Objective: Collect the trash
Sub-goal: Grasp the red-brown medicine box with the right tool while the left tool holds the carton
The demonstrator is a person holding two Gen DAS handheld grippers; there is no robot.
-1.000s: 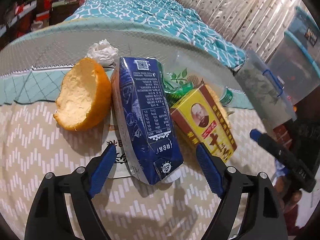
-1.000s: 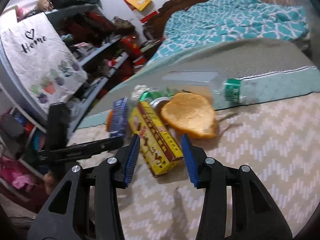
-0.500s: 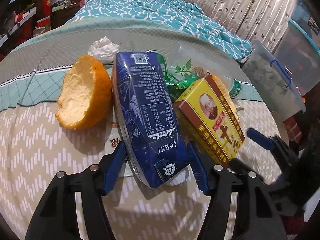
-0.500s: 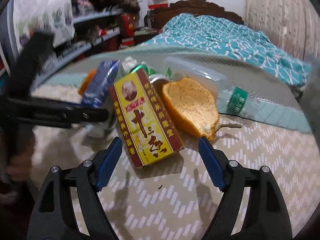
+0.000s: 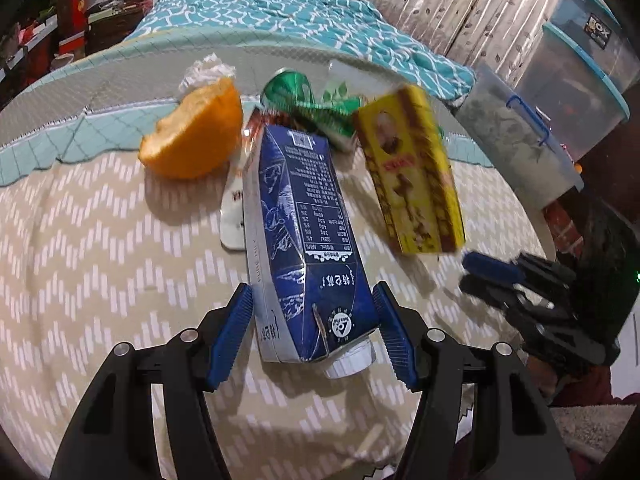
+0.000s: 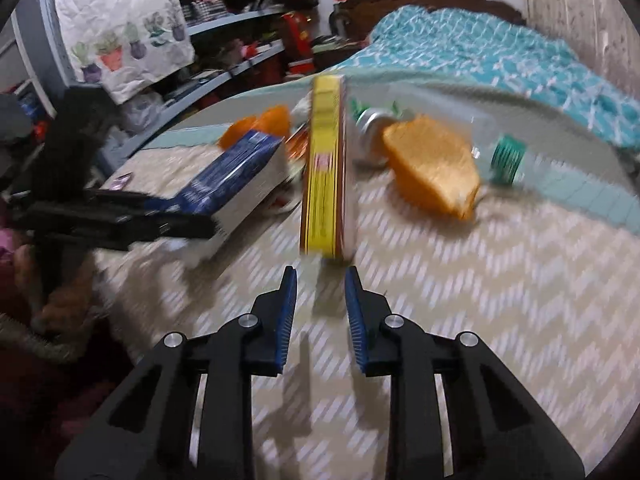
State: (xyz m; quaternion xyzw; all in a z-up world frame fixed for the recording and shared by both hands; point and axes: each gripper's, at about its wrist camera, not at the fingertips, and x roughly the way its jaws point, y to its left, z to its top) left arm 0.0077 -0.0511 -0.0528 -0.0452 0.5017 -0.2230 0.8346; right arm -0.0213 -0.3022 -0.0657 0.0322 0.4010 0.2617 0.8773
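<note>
Trash lies clustered on a bed covered by a beige zigzag-patterned blanket point(image 5: 100, 240): a blue milk carton point(image 5: 308, 240), a yellow box point(image 5: 412, 172), two hollow orange peel halves point(image 5: 196, 136) point(image 6: 432, 164), a crumpled white tissue point(image 5: 208, 72), a crushed green can point(image 5: 304, 100) and a clear plastic bottle point(image 6: 506, 156) with a green label. The left gripper point(image 5: 316, 328) has its blue pads set against both sides of the carton's near end, pinching it; the carton lies on its side, its length running away from the camera. The yellow box stands on a narrow edge just right of the carton, blurred in both views. The right gripper point(image 6: 320, 280) sits just short of the box's near end, its jaws closing, with only the blanket between the pads and the box not yet touched. Behind the pile a teal patterned quilt point(image 6: 500, 52) covers the far part of the bed.
</note>
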